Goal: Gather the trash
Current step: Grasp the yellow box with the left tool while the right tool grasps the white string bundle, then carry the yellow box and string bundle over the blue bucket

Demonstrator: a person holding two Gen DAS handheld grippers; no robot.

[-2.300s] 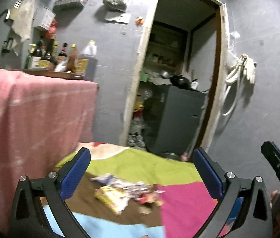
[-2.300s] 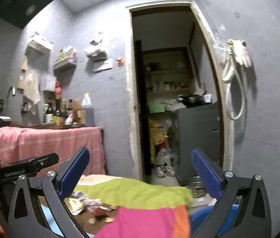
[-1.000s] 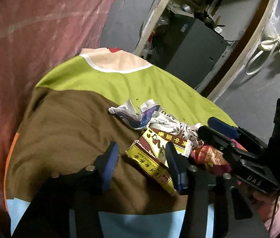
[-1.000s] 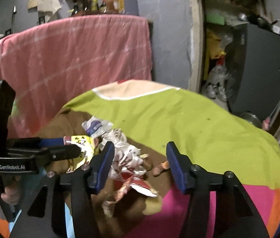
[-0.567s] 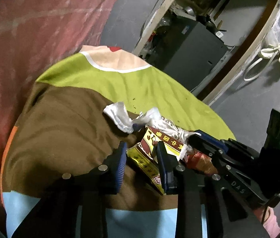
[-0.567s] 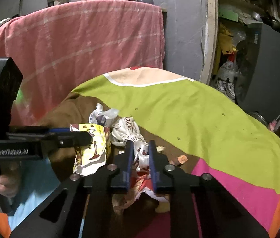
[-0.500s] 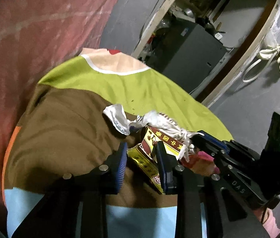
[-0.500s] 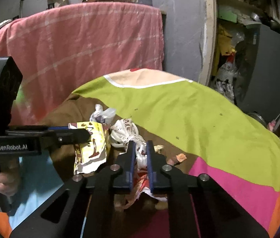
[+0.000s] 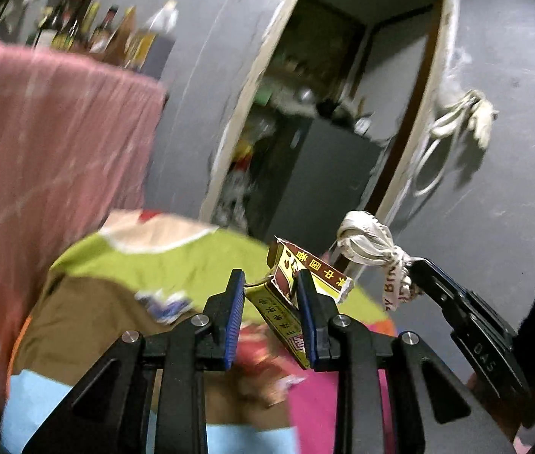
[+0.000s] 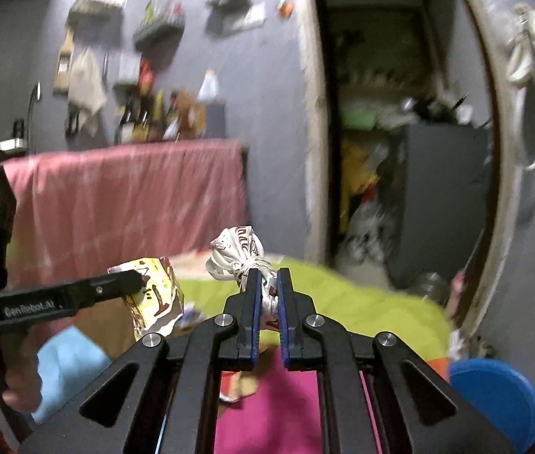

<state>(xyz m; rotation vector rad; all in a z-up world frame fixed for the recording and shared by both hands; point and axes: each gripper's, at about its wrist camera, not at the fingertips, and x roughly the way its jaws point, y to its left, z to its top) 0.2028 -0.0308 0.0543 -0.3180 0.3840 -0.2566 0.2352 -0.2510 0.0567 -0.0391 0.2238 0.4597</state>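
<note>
My left gripper (image 9: 270,283) is shut on a yellow and maroon wrapper (image 9: 297,276) and holds it above the round table (image 9: 153,261). The wrapper also shows in the right wrist view (image 10: 153,291). My right gripper (image 10: 268,280) is shut on a twisted white wrapper (image 10: 240,253), lifted clear of the table (image 10: 362,302). That white wrapper shows at the right of the left wrist view (image 9: 369,238). A blue and white wrapper (image 9: 165,302) and red scraps (image 9: 263,370) lie on the cloth below.
A pink cloth (image 9: 40,143) hangs over a counter at the left, with several bottles (image 9: 89,30) on top. A doorway (image 10: 400,151) opens behind the table. A blue bin (image 10: 494,401) stands at the table's right side.
Both grippers closed on wrappers and rose from the table with them. The views have tilted up toward the wall and doorway.
</note>
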